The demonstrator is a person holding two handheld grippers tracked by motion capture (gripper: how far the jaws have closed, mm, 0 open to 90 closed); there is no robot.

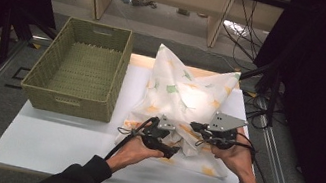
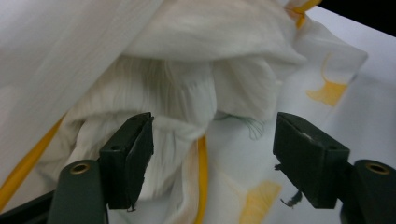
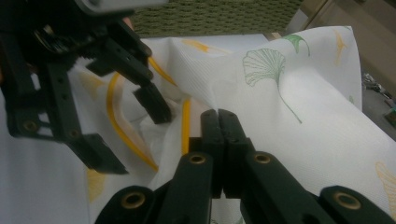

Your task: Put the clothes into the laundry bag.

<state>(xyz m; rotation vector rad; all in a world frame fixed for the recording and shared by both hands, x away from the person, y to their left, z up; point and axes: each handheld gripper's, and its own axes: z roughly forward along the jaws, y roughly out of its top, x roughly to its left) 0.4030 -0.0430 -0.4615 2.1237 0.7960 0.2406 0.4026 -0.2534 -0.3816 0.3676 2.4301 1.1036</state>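
White desk (image 1: 55, 143) carries a crumpled white cloth with leaf print (image 1: 184, 100), heaped just right of a green woven basket (image 1: 81, 69). Grey floor, cables and pale wooden shelving lie beyond the basket. Left gripper (image 1: 172, 151), at the cloth's near edge, has fingers spread open, cloth folds between them, unpinched. Right gripper (image 1: 194, 125) beside it, fingers closed; whether cloth is caught I cannot tell.

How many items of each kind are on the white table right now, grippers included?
White leaf-print pillowcase with yellow piping: 1
Green woven rectangular basket: 1
Black two-jaw grippers: 2, the left gripper open, the right gripper shut
Total: 4
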